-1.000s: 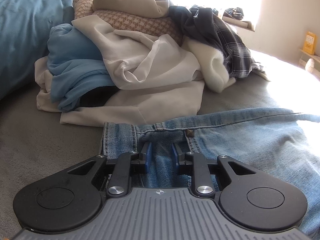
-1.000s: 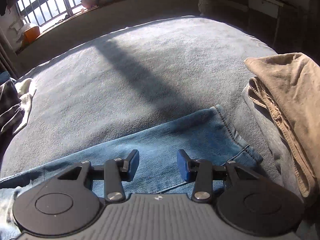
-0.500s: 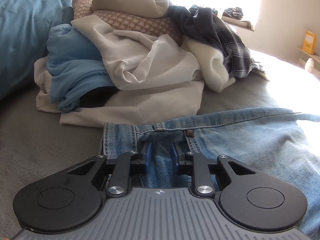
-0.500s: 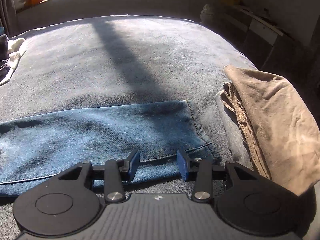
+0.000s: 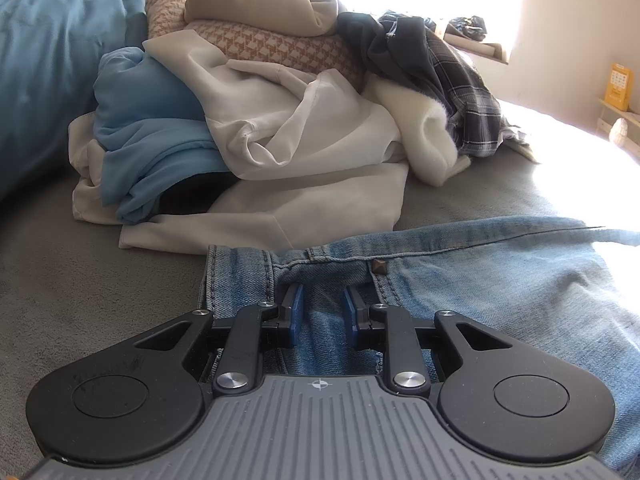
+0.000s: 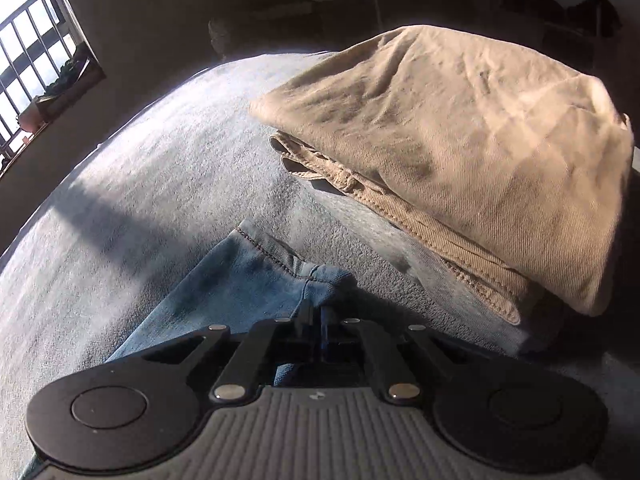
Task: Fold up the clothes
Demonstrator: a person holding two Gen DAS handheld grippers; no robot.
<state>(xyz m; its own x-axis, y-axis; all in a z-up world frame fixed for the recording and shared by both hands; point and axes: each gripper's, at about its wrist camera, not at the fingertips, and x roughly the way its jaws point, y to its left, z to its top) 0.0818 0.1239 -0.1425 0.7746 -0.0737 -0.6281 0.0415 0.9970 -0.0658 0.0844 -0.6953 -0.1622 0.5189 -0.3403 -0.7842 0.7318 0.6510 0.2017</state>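
Light blue jeans (image 5: 500,280) lie flat across the grey bed cover (image 5: 80,280). My left gripper (image 5: 322,304) sits at their waistband, its blue pads (image 5: 297,312) pressed on a ridge of denim beside a copper rivet. In the right wrist view the far end of a jeans leg (image 6: 248,280) bunches up at my right gripper (image 6: 316,312). Its jaws are closing tight together, with the hem corner pinched between them.
A loose pile of clothes (image 5: 280,120) in cream, blue and plaid rises just beyond the waistband, with a blue duvet (image 5: 40,80) to its left. Folded tan trousers (image 6: 460,140) lie right of the jeans hem. Bare grey cover (image 6: 160,180) stretches left toward the window.
My right gripper swung over to the hem end of the leg, rolled, and went from open to shut on the denim. The left gripper stayed still.
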